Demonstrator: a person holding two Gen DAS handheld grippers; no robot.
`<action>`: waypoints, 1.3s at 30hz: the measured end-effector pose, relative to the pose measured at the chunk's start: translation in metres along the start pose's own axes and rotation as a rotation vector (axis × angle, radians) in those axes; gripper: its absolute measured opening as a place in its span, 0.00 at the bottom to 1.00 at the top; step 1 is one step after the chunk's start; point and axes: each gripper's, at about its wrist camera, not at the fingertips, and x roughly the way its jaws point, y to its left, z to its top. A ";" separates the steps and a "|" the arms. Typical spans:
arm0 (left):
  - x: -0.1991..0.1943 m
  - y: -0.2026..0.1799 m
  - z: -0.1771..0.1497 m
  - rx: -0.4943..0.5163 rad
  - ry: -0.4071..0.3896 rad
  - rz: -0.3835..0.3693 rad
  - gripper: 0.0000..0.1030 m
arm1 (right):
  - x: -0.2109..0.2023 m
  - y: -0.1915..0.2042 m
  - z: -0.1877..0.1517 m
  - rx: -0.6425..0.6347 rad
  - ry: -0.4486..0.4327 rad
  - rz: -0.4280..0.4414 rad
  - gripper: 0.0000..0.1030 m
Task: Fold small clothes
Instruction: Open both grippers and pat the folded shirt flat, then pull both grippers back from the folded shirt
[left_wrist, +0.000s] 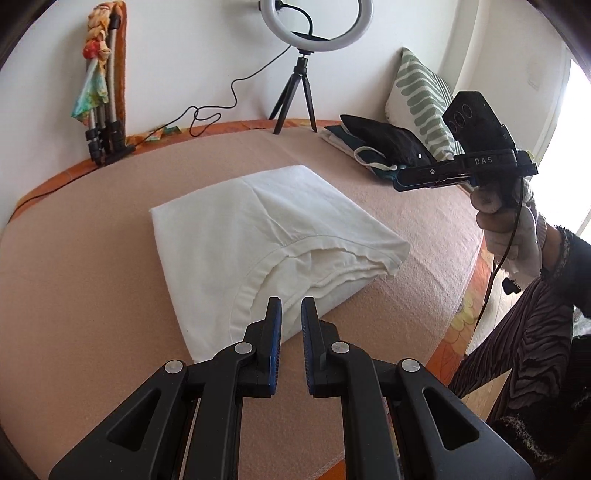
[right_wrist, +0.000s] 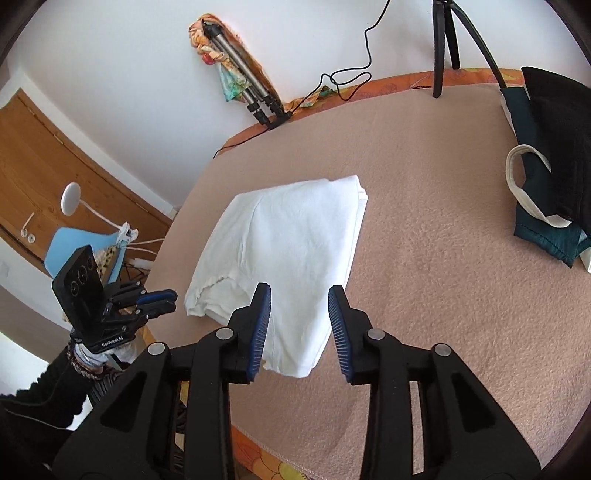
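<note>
The left gripper (left_wrist: 291, 306) is almost closed and holds nothing. The right gripper (right_wrist: 300, 295) has its jaws apart, empty too. The folded white cloth (right_wrist: 284, 251) lies just below and ahead of both.

A white wall (left_wrist: 192, 48) rises behind the bed (left_wrist: 92, 258). A ring light (left_wrist: 314, 26) stands at the bed's far edge, a wooden door (right_wrist: 44, 155) left of it, with daylight from a window (left_wrist: 576, 147) on the right.

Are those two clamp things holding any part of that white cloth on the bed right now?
No, nothing is held. The left gripper is shut on nothing, near the folded white garment. The right gripper is open above it, pads not pressing it.
</note>
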 end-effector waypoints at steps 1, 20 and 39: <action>0.002 0.004 0.006 -0.018 -0.013 0.003 0.09 | 0.002 -0.006 0.010 0.032 -0.022 0.002 0.33; 0.066 0.016 0.014 -0.006 0.110 0.057 0.09 | 0.115 -0.083 0.075 0.414 0.052 0.153 0.32; 0.067 0.015 0.010 -0.005 0.108 0.059 0.09 | 0.093 -0.041 0.081 0.176 -0.020 -0.177 0.10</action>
